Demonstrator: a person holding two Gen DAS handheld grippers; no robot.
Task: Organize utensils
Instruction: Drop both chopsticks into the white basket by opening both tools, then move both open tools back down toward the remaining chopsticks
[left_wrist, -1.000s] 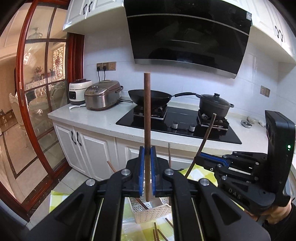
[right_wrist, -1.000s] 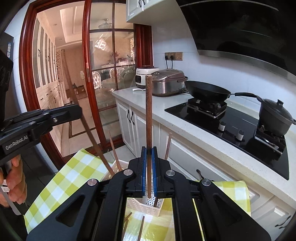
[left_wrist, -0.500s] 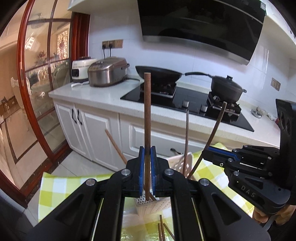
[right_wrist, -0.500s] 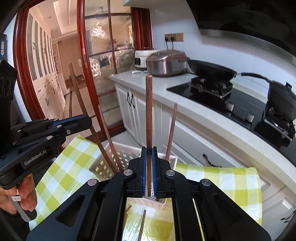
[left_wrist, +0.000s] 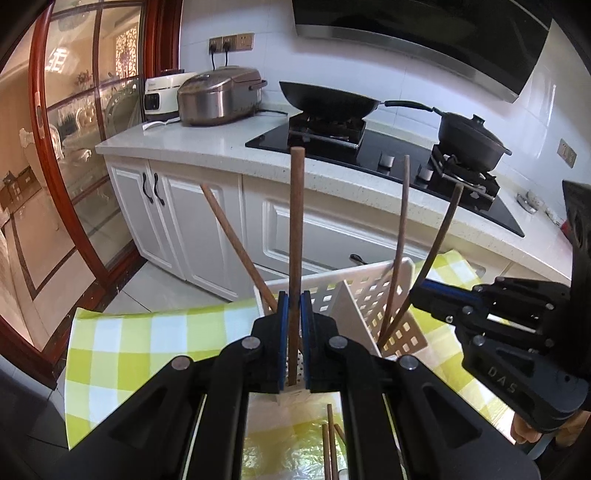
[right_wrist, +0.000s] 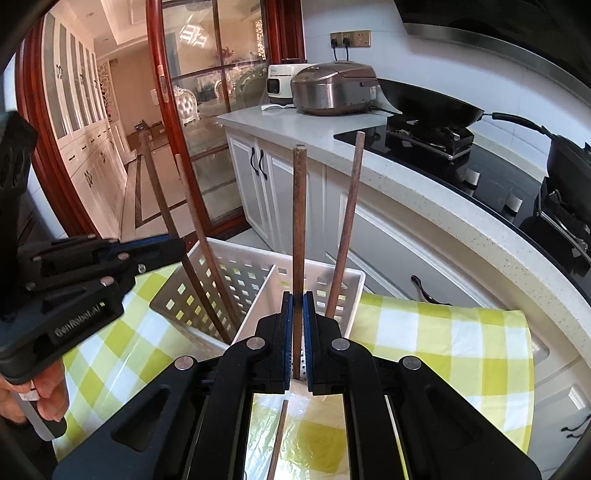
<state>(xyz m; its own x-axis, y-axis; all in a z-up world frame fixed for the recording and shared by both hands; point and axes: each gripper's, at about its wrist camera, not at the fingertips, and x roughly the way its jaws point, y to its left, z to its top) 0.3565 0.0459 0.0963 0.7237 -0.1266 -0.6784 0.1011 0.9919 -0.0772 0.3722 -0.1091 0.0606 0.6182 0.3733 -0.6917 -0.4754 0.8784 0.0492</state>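
Note:
My left gripper (left_wrist: 294, 297) grips an upright brown chopstick (left_wrist: 295, 221); its jaws are starting to open with the stick still between the pads. The stick's lower end reaches into the left compartment of the white perforated basket (left_wrist: 332, 281). My right gripper (right_wrist: 297, 295) is shut on a second upright chopstick (right_wrist: 298, 221), whose tip sits low in the right compartment of the basket (right_wrist: 258, 248). Each gripper shows in the other's view: the right gripper (left_wrist: 419, 291), the left gripper (right_wrist: 175, 243). Other chopsticks (right_wrist: 347, 221) lean inside the basket.
A green-and-white checked cloth (left_wrist: 147, 339) covers the table. Loose chopsticks (left_wrist: 330, 443) lie on it near me. Behind stand white cabinets (left_wrist: 207, 221), a counter with a rice cooker (left_wrist: 218, 96), a wok (left_wrist: 328, 99), a pot (left_wrist: 469, 136), and a red-framed glass door (right_wrist: 155, 110).
Both grippers have come down with their chopsticks, whose lower ends now sit inside the basket. The basket and checked cloth fill more of both views.

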